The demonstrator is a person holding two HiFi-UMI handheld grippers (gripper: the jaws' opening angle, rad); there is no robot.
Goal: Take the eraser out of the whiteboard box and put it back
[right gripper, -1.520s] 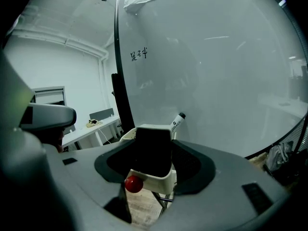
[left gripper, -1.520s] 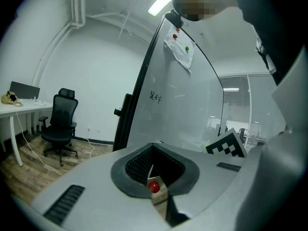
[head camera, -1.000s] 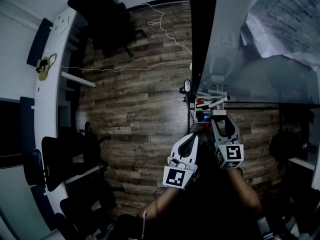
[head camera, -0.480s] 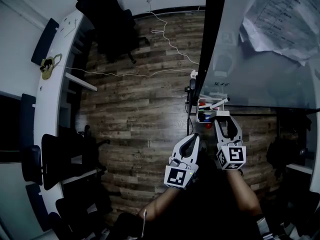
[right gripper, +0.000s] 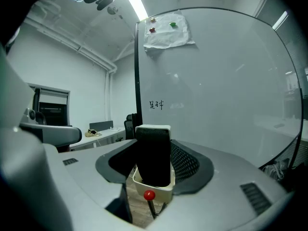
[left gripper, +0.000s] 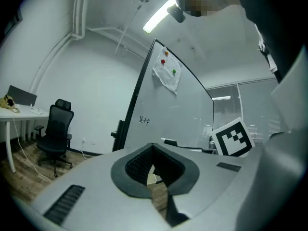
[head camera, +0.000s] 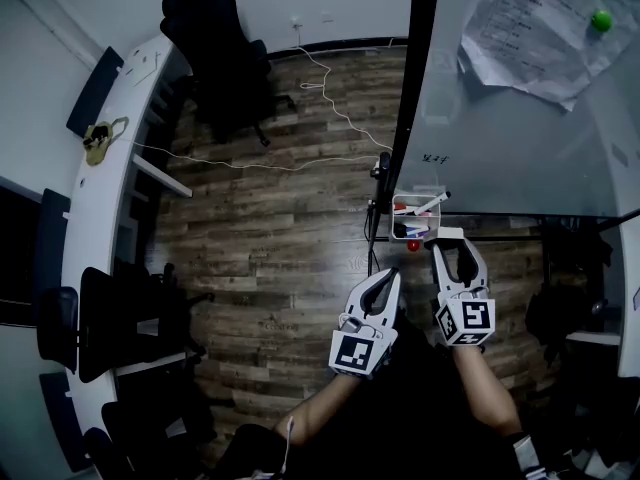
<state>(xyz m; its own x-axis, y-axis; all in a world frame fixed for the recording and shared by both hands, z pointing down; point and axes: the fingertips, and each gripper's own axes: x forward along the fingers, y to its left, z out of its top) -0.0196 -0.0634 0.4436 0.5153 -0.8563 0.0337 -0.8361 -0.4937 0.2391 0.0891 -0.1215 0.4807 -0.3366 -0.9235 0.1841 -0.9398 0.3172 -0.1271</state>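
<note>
In the right gripper view a black eraser (right gripper: 154, 153) with a white back stands upright, its lower end inside the small white whiteboard box (right gripper: 153, 186). My right gripper (right gripper: 153, 171) is shut on the eraser, with a pad against each side. In the head view the right gripper (head camera: 447, 235) has its tips at the box (head camera: 398, 230), which hangs at the whiteboard's (head camera: 520, 118) lower left corner and holds markers. The left gripper (head camera: 388, 276) hangs shut and empty to the left and below, away from the box. A red knob (right gripper: 149, 195) shows just under the box.
A sheet of paper (head camera: 530, 28) is pinned to the board with a red and a green magnet. A black office chair (head camera: 215, 38) and loose cables (head camera: 330, 98) are on the wood floor. A white desk (head camera: 105, 168) runs along the left wall, with more chairs (head camera: 110, 318) near it.
The head view has tilted, so more of the whiteboard's top and its paper shows. Both grippers keep nearly the same place relative to the box.
</note>
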